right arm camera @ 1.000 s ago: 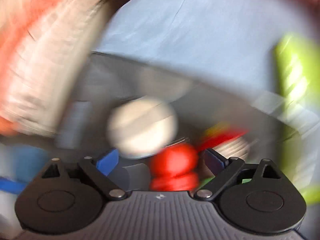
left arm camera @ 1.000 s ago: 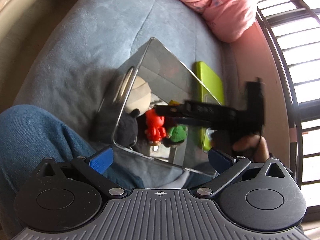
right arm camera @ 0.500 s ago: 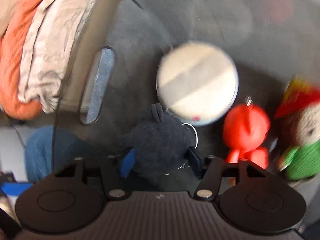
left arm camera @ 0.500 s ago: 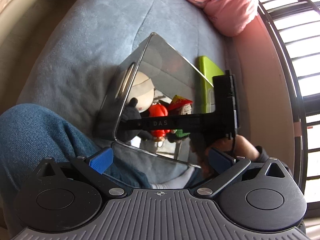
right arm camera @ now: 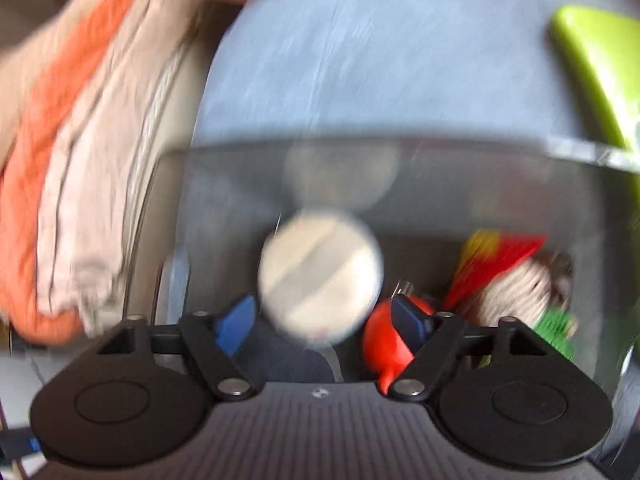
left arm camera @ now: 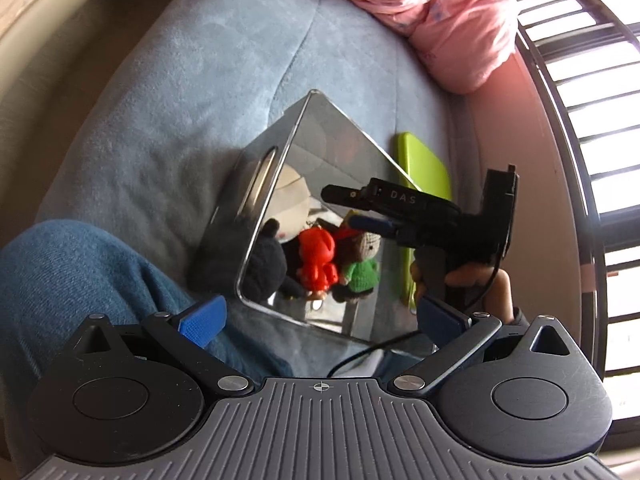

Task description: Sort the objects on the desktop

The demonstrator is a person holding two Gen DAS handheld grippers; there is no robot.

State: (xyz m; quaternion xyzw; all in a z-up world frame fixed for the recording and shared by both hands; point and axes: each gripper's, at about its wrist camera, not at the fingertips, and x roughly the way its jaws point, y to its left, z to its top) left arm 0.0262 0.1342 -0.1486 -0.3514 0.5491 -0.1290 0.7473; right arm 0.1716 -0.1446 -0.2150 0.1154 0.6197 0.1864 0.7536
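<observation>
A clear plastic box (left arm camera: 320, 148) sits on a blue cushion (left arm camera: 180, 92). Inside lie a black plush (left arm camera: 264, 268), a red figure (left arm camera: 316, 258), a knitted doll in green (left arm camera: 362, 272) and a round cream toy (left arm camera: 290, 200). My left gripper (left arm camera: 320, 316) is open and empty, near the box's front corner. My right gripper (left arm camera: 352, 206) hovers over the box, open and empty. In the blurred right wrist view its fingers (right arm camera: 236, 322) frame the cream toy (right arm camera: 320, 276), with the red figure (right arm camera: 384, 340) and the doll (right arm camera: 524, 292) to the right.
A lime-green lid (left arm camera: 420, 176) lies right of the box; it also shows in the right wrist view (right arm camera: 600, 72). Pink bedding (left arm camera: 432, 12) lies behind. A knee in jeans (left arm camera: 80, 280) is at left. Orange and beige cloth (right arm camera: 80, 160) lies left of the box.
My right gripper was shut on the black plush low inside the box; it has let go, opened and lifted up and back. The plush stays in the box. The left gripper has barely moved.
</observation>
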